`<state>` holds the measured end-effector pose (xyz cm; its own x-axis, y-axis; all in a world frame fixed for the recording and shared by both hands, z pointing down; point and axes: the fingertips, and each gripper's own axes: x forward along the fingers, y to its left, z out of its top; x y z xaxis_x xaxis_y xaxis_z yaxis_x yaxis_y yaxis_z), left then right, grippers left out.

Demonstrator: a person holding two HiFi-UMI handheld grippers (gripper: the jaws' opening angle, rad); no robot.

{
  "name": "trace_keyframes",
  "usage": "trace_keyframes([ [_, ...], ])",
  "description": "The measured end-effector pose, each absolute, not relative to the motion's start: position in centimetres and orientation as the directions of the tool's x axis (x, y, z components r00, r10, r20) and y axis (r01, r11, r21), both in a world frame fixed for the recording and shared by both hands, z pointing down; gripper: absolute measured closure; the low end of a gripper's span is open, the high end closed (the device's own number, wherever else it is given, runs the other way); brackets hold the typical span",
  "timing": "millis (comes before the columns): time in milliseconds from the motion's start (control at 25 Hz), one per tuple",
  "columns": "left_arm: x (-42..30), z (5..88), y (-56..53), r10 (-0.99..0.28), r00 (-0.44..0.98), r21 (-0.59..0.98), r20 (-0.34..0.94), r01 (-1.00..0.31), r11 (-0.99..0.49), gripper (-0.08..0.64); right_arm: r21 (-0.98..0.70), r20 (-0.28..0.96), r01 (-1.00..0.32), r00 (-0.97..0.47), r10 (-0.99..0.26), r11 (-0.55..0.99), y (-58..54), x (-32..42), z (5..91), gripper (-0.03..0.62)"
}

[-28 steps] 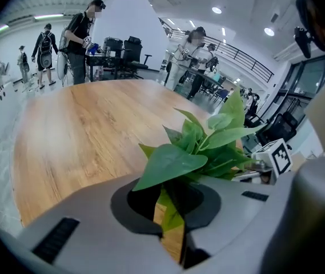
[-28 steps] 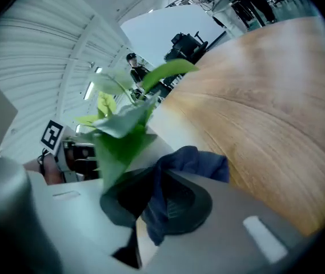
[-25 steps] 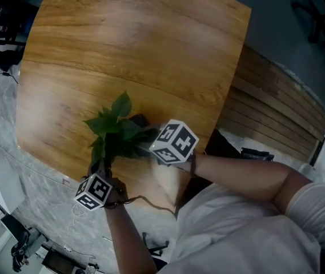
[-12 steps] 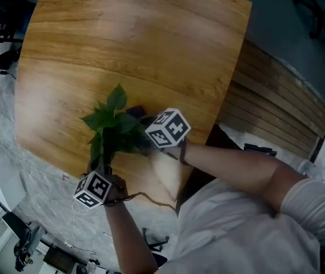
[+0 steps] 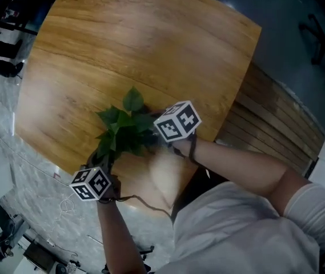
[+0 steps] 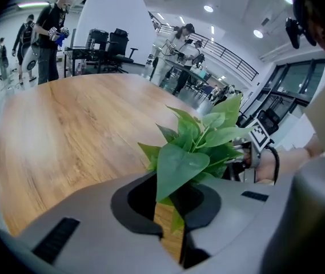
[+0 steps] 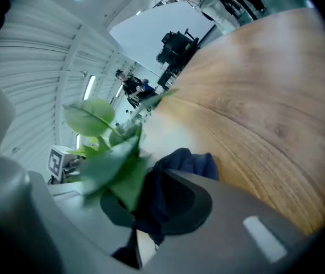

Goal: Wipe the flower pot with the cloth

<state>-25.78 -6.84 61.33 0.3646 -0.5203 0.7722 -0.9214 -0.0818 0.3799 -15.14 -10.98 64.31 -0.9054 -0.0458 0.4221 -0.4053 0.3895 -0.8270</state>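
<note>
Many green plant leaves [image 6: 180, 160] block my view. Right gripper [image 7: 142, 224] clamps the dark blue cloth [image 7: 189, 163]; left gripper [image 6: 171, 213] sits closed.

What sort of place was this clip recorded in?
Most likely a large open-plan office or lab hall. Beyond the wooden table, the left gripper view shows office chairs, people standing about, and a railed upper walkway under recessed ceiling lights.

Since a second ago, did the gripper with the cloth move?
Yes, slightly. Against the far edge of the table in the head view, the right gripper with the cloth has slid away from the person, alongside the plant.
</note>
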Motion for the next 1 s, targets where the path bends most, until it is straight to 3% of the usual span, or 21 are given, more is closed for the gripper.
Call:
trace_keyframes([
  [200, -25.9, 61.8, -7.1, -0.51, 0.398, 0.389, 0.763, -0.912, -0.13, 0.523, -0.823, 0.459, -0.428, -0.889, -0.007, 0.374, -10.7, -15.8, 67.8, 0.548],
  [560, -25.5, 61.4, -7.4, -0.447, 0.458, 0.352, 0.768, -0.886, -0.302, 0.528, -0.827, 0.399, -0.342, -0.916, 0.038, 0.447, -10.3, -14.6, 61.0, 0.548],
  [1000, -25.4, 61.7, -10.0, -0.422, 0.468, 0.324, 0.776, -0.871, -0.371, 0.532, -0.827, 0.45, -0.4, -0.892, 0.039, 0.394, -11.1, -16.1, 67.3, 0.549],
])
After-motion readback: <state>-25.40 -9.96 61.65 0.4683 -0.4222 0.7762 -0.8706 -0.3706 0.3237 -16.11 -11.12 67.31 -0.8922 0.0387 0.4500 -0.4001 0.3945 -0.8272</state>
